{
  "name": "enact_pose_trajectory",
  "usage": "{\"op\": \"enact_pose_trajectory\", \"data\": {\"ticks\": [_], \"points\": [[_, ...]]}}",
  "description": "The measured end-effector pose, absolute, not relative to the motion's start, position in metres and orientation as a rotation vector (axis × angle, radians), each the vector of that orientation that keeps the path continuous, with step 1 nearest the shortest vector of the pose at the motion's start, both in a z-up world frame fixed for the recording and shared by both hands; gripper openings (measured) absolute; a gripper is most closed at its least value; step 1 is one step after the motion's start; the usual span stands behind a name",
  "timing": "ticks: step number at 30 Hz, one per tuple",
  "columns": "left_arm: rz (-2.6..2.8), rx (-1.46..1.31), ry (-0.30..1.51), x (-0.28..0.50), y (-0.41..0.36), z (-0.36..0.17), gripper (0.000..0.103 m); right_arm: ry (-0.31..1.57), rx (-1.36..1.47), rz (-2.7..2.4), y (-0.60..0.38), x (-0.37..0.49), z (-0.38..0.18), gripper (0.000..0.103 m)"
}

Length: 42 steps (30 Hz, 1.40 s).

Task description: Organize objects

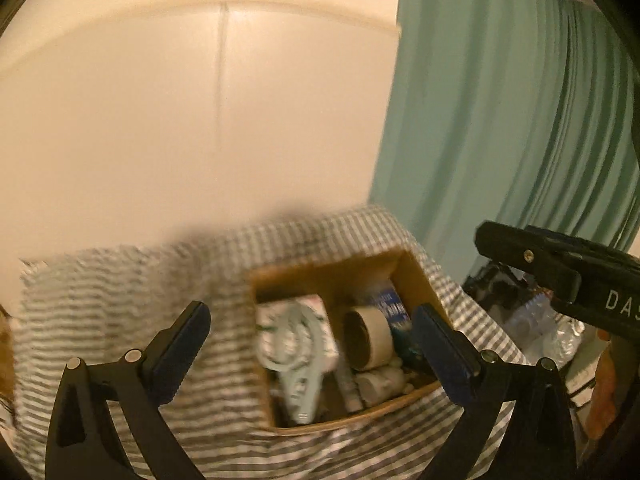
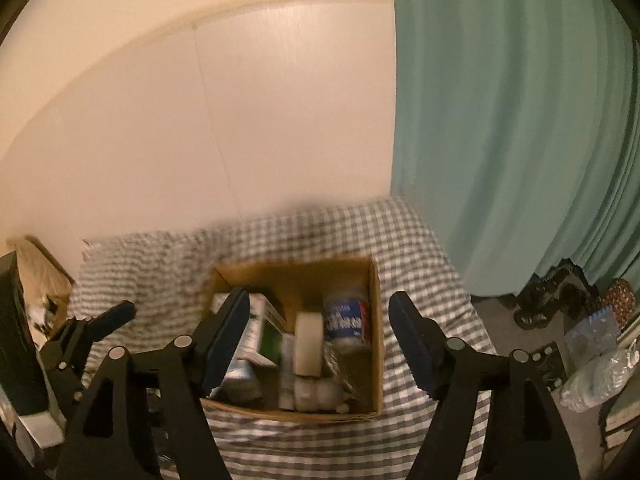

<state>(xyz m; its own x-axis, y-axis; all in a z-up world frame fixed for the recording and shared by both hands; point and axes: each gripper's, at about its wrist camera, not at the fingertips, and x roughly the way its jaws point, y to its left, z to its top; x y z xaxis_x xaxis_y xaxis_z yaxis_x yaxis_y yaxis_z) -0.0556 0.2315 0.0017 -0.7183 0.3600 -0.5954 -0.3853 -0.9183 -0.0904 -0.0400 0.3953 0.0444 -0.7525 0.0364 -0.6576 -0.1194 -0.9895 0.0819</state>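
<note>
An open cardboard box (image 1: 320, 270) (image 2: 296, 276) sits on a grey-and-white checked cloth (image 1: 120, 300) (image 2: 420, 248). Inside it are a roll of tape (image 1: 368, 338) (image 2: 308, 344) standing on edge, a blue-labelled jar (image 1: 390, 304) (image 2: 346, 320), a pale green plastic tool (image 1: 296, 360), a green-and-white carton (image 2: 264, 332) and small white bottles (image 1: 376, 386) (image 2: 316, 394). My left gripper (image 1: 310, 320) hangs open above the box with nothing between its fingers. My right gripper (image 2: 320, 306) is also open and empty above the box, beside the left one.
A cream wall (image 2: 200, 120) rises behind the cloth. A teal curtain (image 1: 500, 100) (image 2: 500, 120) hangs at the right. Dark shoes (image 2: 540, 300) and plastic packaging (image 2: 592, 336) lie on the floor at the right. A dark upright object (image 2: 16, 340) stands at the far left.
</note>
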Motion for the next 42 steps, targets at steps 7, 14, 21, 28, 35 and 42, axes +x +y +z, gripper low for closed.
{"op": "enact_pose_trajectory", "data": {"ticks": [7,14,21,28,35,42], "points": [[2.715,-0.748,0.088,-0.031,0.171,0.068,0.103,0.139,-0.852,2.95,0.366,0.004,0.098,0.084],[2.763,-0.663,0.169,0.006,0.125,0.091,0.103,-0.026,-0.728,2.986,0.32,0.042,0.111,0.098],[2.873,-0.646,0.272,0.026,0.095,0.074,0.103,0.035,-0.739,2.997,0.298,0.052,0.093,0.103],[2.935,-0.678,0.196,0.021,0.085,0.021,0.103,-0.059,-0.726,3.018,0.266,0.052,0.046,0.103],[2.939,-0.666,0.116,0.023,0.078,-0.011,0.103,-0.029,-0.711,2.984,0.256,0.036,0.007,0.103],[2.93,-0.674,0.082,0.023,0.075,-0.016,0.103,-0.013,-0.769,2.962,0.264,0.031,-0.01,0.103]]}}
